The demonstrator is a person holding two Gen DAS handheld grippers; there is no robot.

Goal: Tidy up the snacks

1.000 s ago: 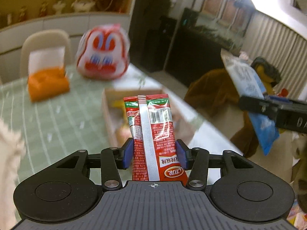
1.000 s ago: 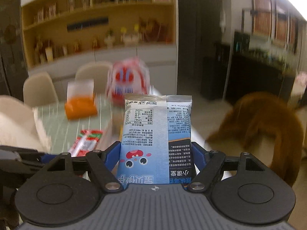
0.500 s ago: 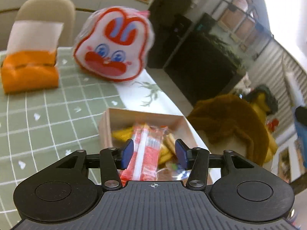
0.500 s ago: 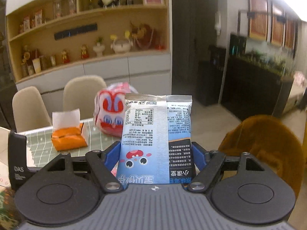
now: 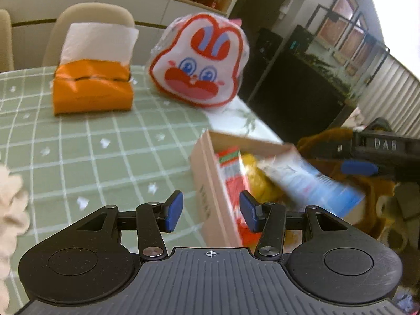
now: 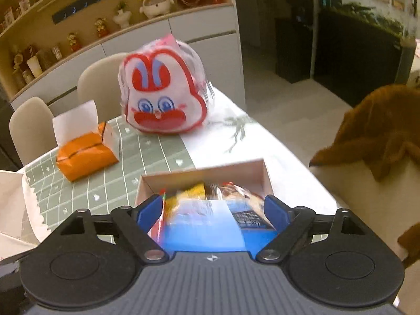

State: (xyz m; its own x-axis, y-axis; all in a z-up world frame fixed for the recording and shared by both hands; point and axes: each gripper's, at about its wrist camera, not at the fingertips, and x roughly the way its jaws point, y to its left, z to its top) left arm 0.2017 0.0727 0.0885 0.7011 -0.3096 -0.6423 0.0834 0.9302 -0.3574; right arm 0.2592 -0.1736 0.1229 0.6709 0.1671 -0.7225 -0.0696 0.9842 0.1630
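An open cardboard box [image 5: 207, 183] stands near the table's right edge with several snacks inside. A red stick packet [image 5: 231, 168] lies in it along the left wall. My left gripper [image 5: 211, 212] is open and holds nothing; its jaws straddle that left wall from above. The blue snack packet [image 5: 309, 181] is blurred and tilts down into the box, just below one blue pad [image 5: 358, 168] of the right gripper. My right gripper [image 6: 212, 211] hovers over the box [image 6: 204, 170], its jaws opening. The blue packet [image 6: 210, 223] is loose between them.
A rabbit-face bag [image 5: 199, 63] and an orange tissue box [image 5: 92, 89] sit at the back of the green checked tablecloth [image 5: 92, 152]. Pale chairs [image 6: 102, 78] stand behind the table. A brown fleece [image 6: 380, 123] drapes a chair on the right, and white paper [image 6: 15, 202] lies at left.
The left gripper let go of the red packet, which now lies in the box. The right gripper came down over the box, spread its jaws, and the blue packet is slipping out.
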